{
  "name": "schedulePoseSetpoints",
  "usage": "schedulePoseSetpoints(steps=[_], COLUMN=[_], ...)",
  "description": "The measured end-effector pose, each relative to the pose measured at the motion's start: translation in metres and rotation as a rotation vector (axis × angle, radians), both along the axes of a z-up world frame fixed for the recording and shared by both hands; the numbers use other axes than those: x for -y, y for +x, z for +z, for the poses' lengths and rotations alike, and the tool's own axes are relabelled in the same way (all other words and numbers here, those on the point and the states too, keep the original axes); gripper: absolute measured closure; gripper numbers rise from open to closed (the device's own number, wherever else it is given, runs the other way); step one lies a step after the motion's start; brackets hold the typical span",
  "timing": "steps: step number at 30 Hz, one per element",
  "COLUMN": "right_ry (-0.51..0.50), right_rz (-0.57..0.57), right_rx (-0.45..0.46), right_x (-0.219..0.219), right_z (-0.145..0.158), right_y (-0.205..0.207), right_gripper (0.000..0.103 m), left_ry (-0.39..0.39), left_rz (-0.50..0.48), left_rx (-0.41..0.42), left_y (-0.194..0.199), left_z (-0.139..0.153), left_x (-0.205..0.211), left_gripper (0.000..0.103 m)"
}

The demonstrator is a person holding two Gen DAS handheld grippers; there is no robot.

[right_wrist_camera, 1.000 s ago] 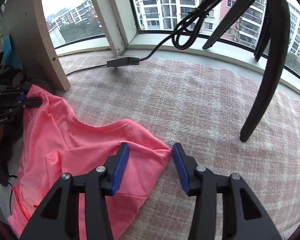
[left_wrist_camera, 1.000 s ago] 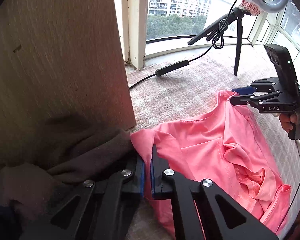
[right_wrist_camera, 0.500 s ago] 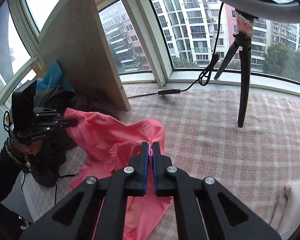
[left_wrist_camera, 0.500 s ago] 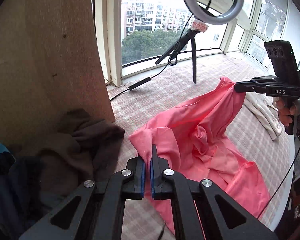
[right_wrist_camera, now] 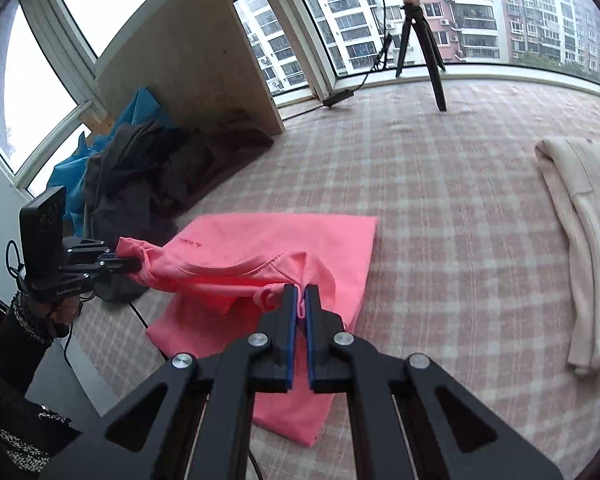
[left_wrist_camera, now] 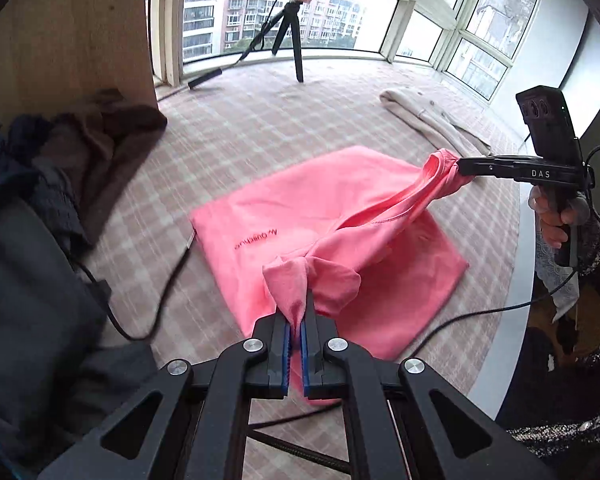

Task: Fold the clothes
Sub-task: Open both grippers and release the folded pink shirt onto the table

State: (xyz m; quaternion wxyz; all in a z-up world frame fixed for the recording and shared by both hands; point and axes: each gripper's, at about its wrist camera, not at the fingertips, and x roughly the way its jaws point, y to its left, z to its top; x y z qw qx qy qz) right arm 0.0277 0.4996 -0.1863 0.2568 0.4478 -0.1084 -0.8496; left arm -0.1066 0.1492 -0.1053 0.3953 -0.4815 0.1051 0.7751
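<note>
A pink T-shirt [left_wrist_camera: 332, 208] hangs stretched between my two grippers, its lower part lying on the checked cloth surface [left_wrist_camera: 260, 120]; it also shows in the right wrist view [right_wrist_camera: 260, 248]. My left gripper [left_wrist_camera: 296, 320] is shut on one bunched shoulder of the shirt. My right gripper [right_wrist_camera: 300, 300] is shut on the other shoulder. The right gripper shows in the left wrist view [left_wrist_camera: 464, 168], and the left gripper in the right wrist view [right_wrist_camera: 134, 264], both raised above the surface.
A pile of dark clothes [right_wrist_camera: 160, 172] lies by a wooden board [right_wrist_camera: 188, 60] at the left. A cream garment [right_wrist_camera: 580, 216] lies folded at the right. A ring-light tripod [right_wrist_camera: 424, 36] stands near the window. A black cable [left_wrist_camera: 148, 304] runs over the near edge.
Both grippers have lifted and pulled the shirt away from the clothes pile toward the middle of the surface. The shirt now hangs spread between them. The right gripper shut on it a second ago.
</note>
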Motion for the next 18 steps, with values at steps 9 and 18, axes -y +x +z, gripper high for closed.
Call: schedulePoseSetpoints(steps=[9,18], right_ry=[-0.052,0.154], right_rz=[-0.043,0.052], right_rx=[-0.018,0.155], right_x=[-0.01,-0.02], right_z=[0.004,-0.031], right_y=[0.046,0.093], right_gripper=[0.099,0.088], left_ry=[0.009,-0.116], left_rz=[-0.035,-0.054], left_rx=[-0.041,0.015], left_y=[0.038,0.078], left_z=[0.002,-0.005], left_x=[0.009,0.047], left_gripper=[0.095,0.072])
